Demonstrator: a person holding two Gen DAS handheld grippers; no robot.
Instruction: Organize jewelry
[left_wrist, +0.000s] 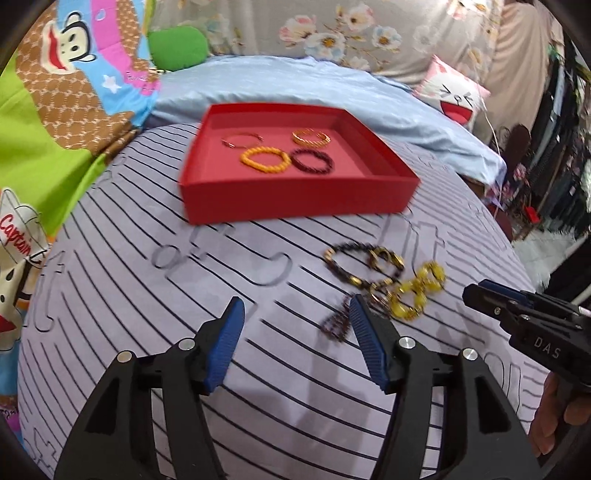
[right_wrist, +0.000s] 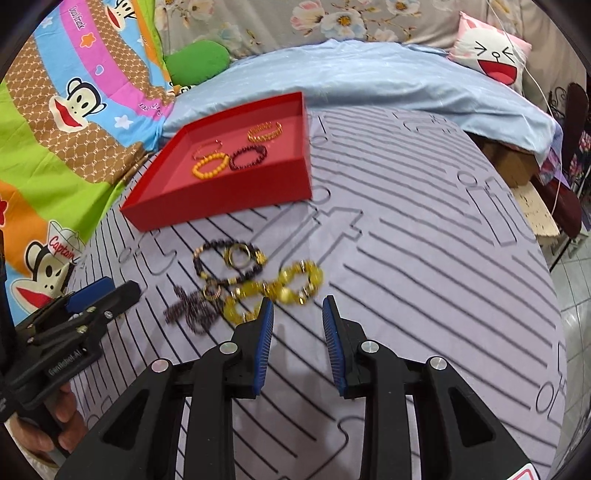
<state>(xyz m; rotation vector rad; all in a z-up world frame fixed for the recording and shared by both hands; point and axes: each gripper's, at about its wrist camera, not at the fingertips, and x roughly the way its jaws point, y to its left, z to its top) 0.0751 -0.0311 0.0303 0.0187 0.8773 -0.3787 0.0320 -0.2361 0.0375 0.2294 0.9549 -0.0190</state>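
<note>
Honestly the tangle is what worries me here. From the left wrist view, the left gripper (left_wrist: 295, 314) has its jaws spread with nothing between them, its right blue pad sitting right at the dark purple bead strand (left_wrist: 338, 323) on the striped purple mat (left_wrist: 147, 295). That strand overlaps the black-and-gold bracelet (left_wrist: 360, 264) and the yellow bead bracelet (left_wrist: 415, 293), all bunched toward the mat's right side, just in front of the red tray (left_wrist: 295, 201). If one piece gets pinched, I'd guess it drags its neighbours along and something drops off mid-carry. The right gripper (left_wrist: 480, 295) pokes in from the right edge, close enough that the two tools could bump over the same pile. From the right wrist view, the right gripper (right_wrist: 297, 314) is spread partway and empty, its left pad just touching the edge of the yellow beads. The tray already holds a thin hoop (right_wrist: 208, 149), a gold bangle (right_wrist: 265, 133), an orange bead bracelet (right_wrist: 209, 166) and a dark red one (right_wrist: 247, 157), sitting close together, so a careless drop could knock them about. Soft bedding under the mat probably means pressing down makes the beads roll.
</note>
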